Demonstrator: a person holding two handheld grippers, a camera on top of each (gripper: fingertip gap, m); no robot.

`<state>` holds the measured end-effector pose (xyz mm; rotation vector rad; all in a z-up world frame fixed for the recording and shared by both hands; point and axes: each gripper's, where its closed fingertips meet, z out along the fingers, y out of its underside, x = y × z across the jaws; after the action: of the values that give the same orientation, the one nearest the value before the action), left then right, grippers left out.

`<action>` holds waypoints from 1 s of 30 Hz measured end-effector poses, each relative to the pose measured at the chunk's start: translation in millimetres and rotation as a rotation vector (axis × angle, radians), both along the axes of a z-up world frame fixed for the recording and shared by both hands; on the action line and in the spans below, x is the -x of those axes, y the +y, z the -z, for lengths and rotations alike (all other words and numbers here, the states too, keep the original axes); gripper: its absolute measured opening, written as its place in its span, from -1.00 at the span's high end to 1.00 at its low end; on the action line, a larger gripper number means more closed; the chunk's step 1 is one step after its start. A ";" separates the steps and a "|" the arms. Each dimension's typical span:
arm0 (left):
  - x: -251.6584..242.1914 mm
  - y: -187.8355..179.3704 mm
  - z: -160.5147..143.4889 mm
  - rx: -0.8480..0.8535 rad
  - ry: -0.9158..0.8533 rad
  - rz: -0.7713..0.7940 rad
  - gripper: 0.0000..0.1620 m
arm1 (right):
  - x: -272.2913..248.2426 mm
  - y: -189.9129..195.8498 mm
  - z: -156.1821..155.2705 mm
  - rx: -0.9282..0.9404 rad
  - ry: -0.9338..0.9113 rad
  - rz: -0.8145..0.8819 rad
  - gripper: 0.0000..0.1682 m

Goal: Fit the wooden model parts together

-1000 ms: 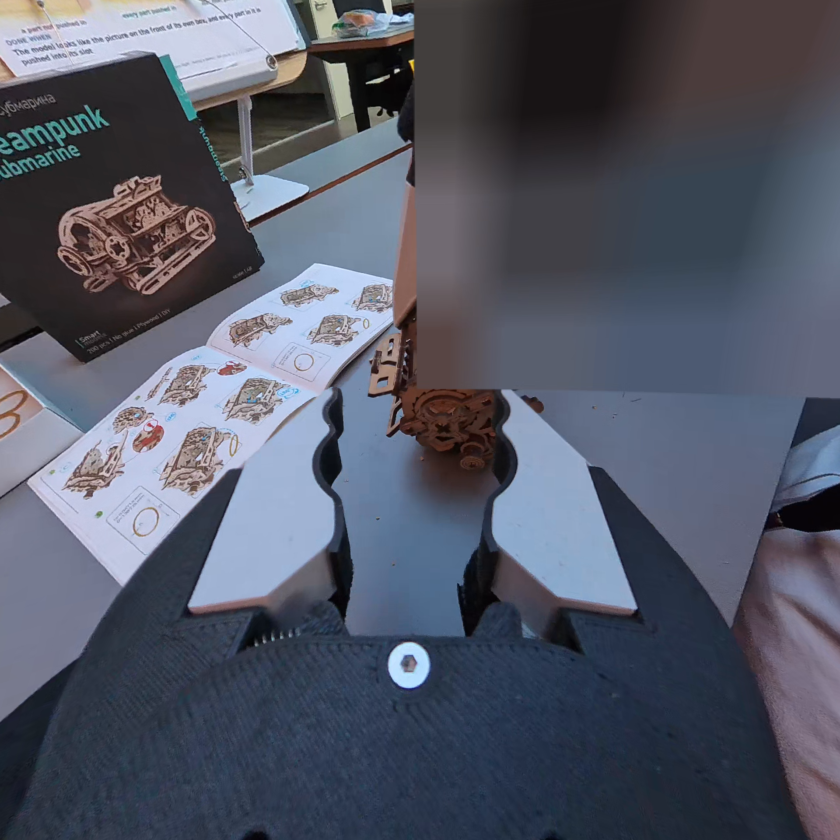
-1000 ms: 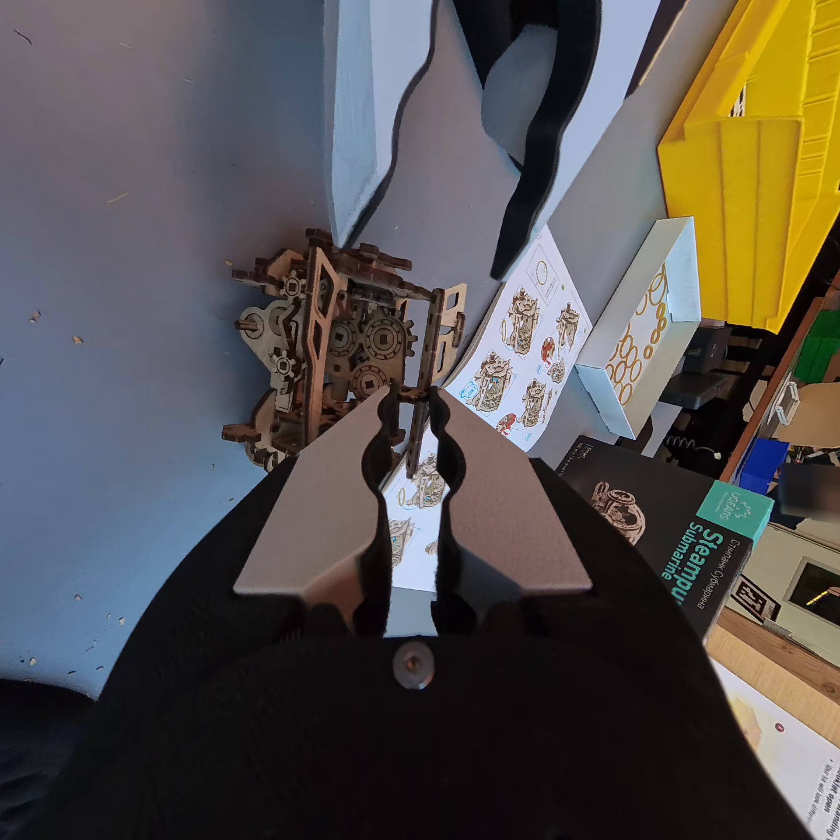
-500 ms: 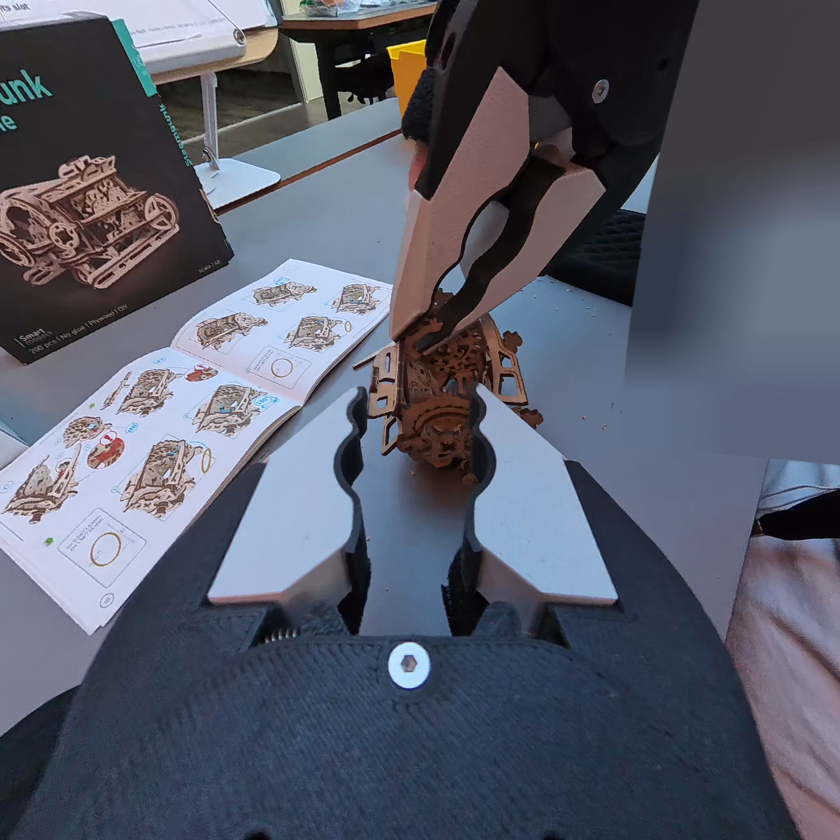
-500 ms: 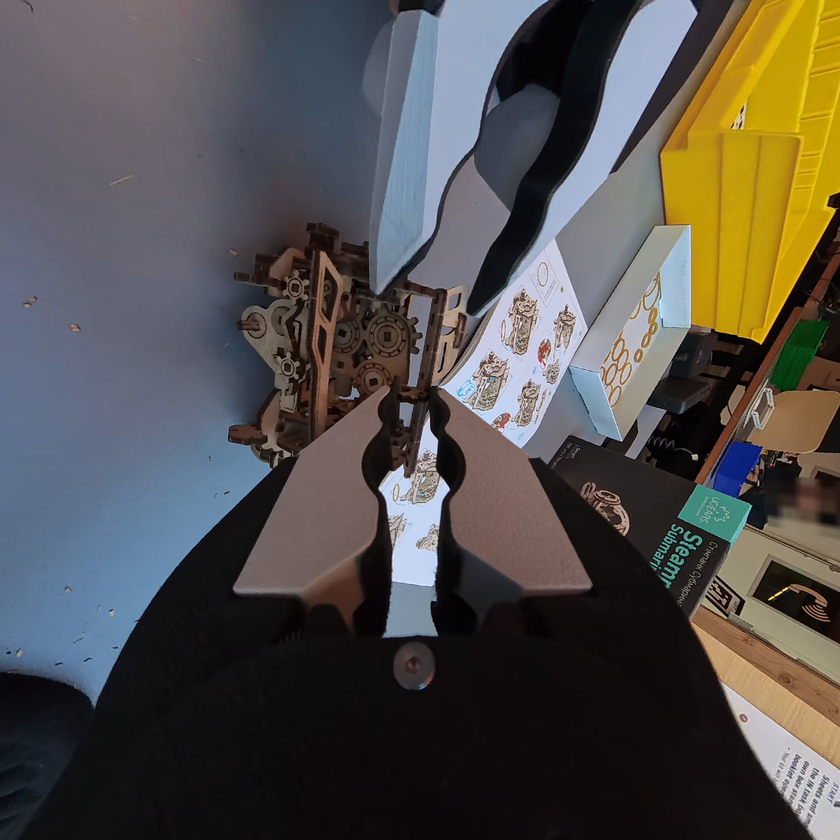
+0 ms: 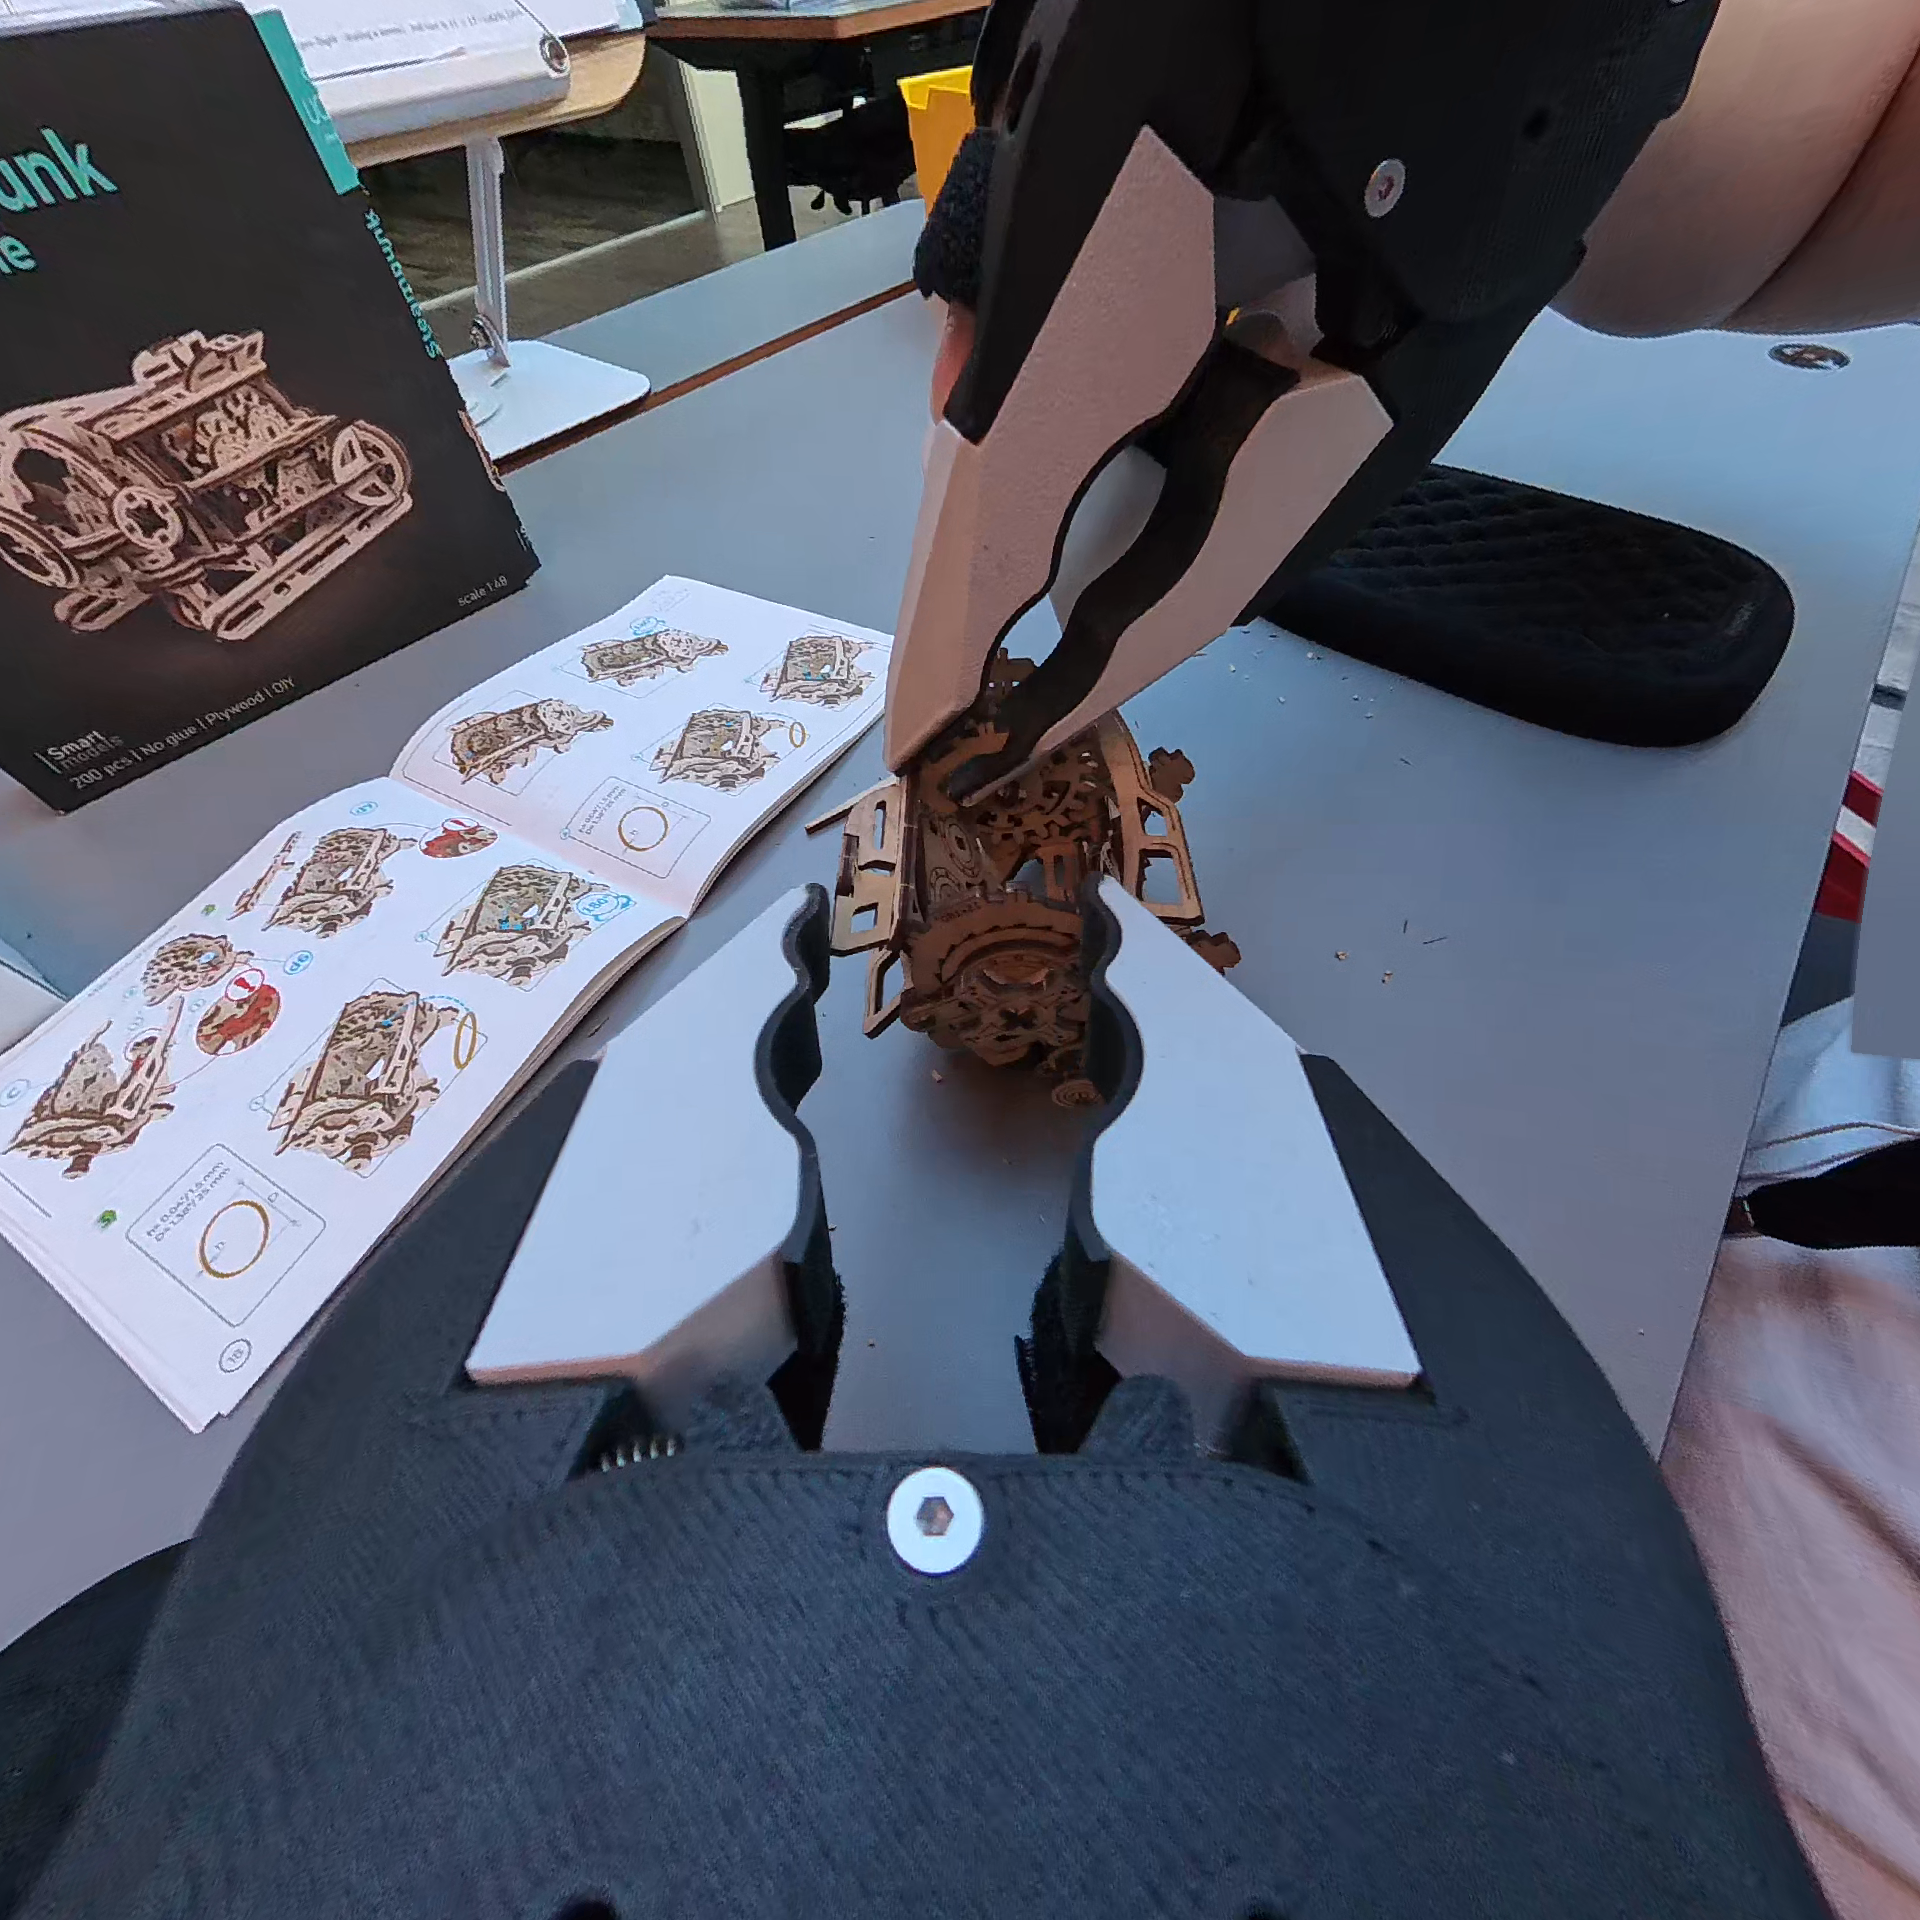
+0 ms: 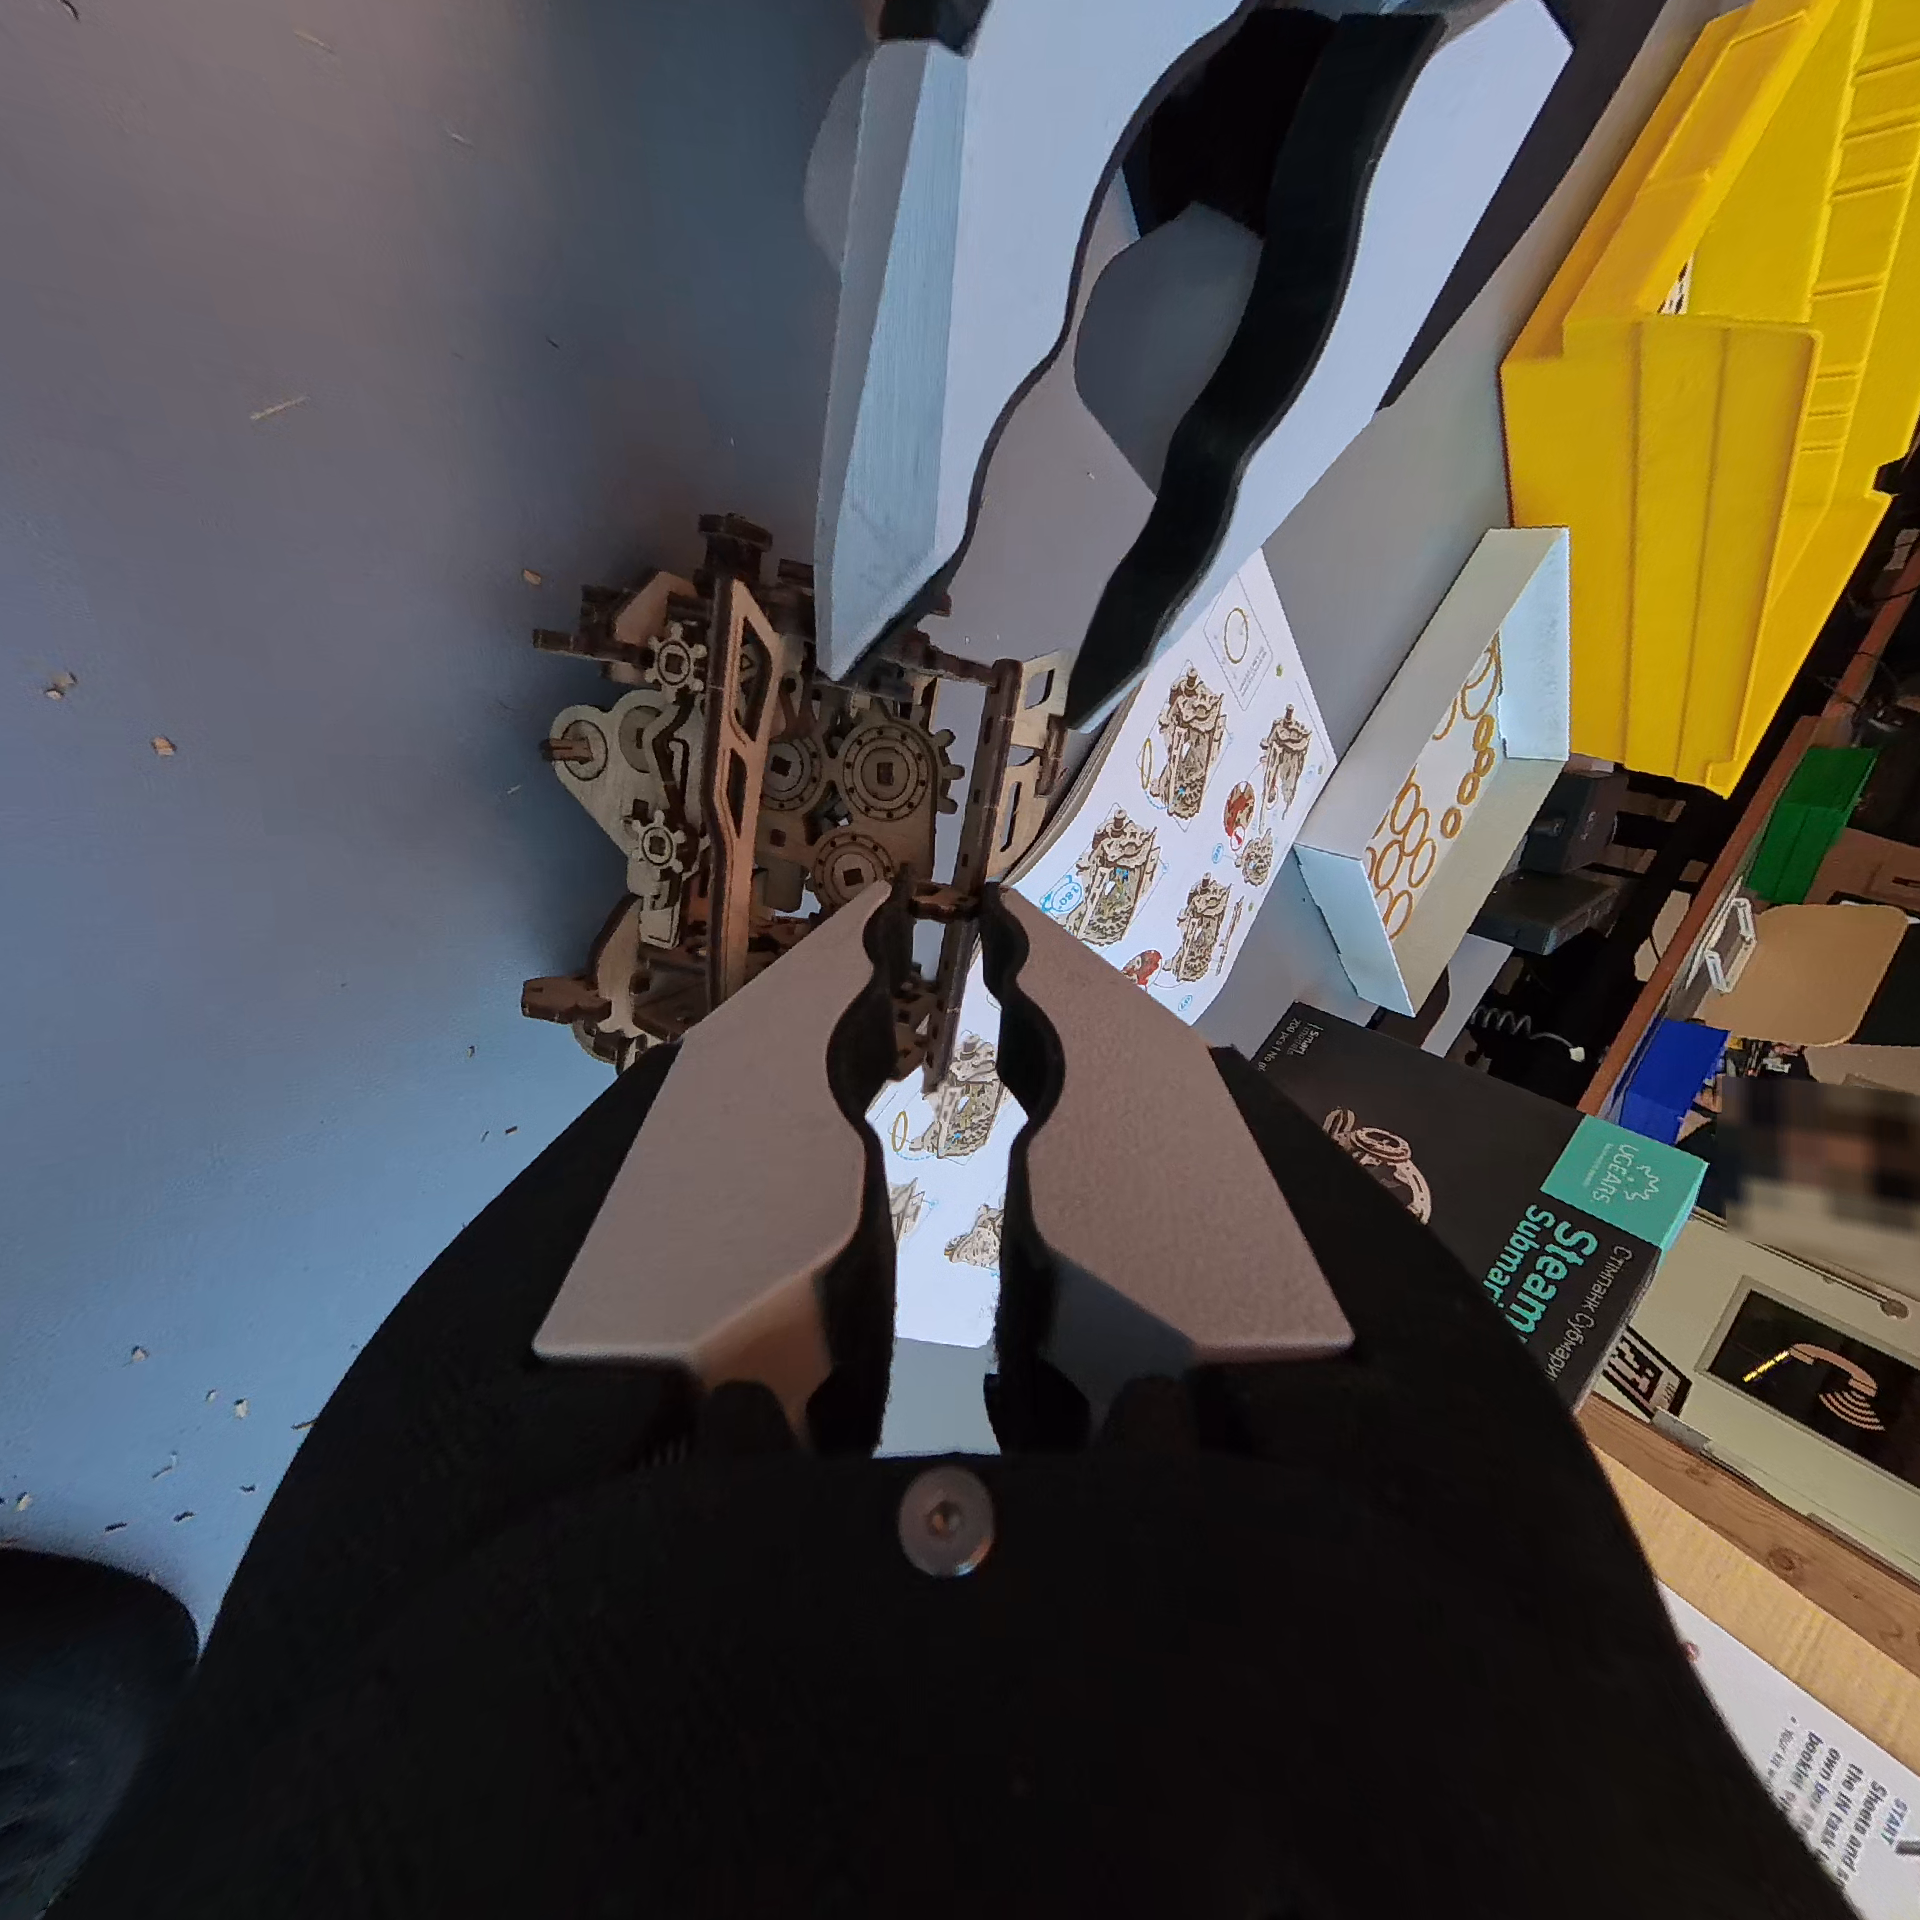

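Observation:
A brown wooden gear model point(image 5: 997, 935) stands on the grey table point(image 5: 1507, 935). My left gripper point(image 5: 956, 925) has its jaws on either side of the model's near end, and both pads touch its sides. My right gripper point(image 5: 961, 774) comes down from above and pinches a small wooden crosspiece on the model's top. In the right wrist view my right gripper point(image 6: 940, 904) is shut on that crosspiece. Beyond it is the model point(image 6: 748, 810), with my left gripper point(image 6: 977, 675) clamped on its far end.
An open instruction booklet point(image 5: 416, 935) lies left of the model, with a black kit box point(image 5: 208, 416) standing behind it. A black pad point(image 5: 1538, 603) lies at the back right. A white box point(image 6: 1444, 748) and yellow bins point(image 6: 1714, 416) are beyond the booklet. Wood chips dot the table. The grippers are tip to tip, or close to it.
My left gripper moved up to the model and narrowed its jaws around the near end. My right gripper kept its hold on the top crosspiece.

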<state>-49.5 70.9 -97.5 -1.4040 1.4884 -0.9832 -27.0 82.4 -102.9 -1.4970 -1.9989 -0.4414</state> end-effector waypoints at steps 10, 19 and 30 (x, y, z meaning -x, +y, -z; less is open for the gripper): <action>1.4 -0.5 0.3 -0.011 -0.008 -0.007 0.45 | 1.7 -1.5 0.1 -0.014 -0.007 -0.015 0.86; -1.5 -0.1 -0.2 0.013 -0.008 -0.021 0.46 | -0.6 -1.5 1.5 0.073 0.075 0.013 0.86; -3.3 3.7 -1.3 0.000 0.001 -0.033 0.55 | -0.5 -0.9 3.0 0.161 0.154 0.039 0.85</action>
<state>-46.2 74.6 -96.1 -1.4246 1.4611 -0.9624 -26.5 81.4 -105.9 -1.6181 -1.9237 -0.1780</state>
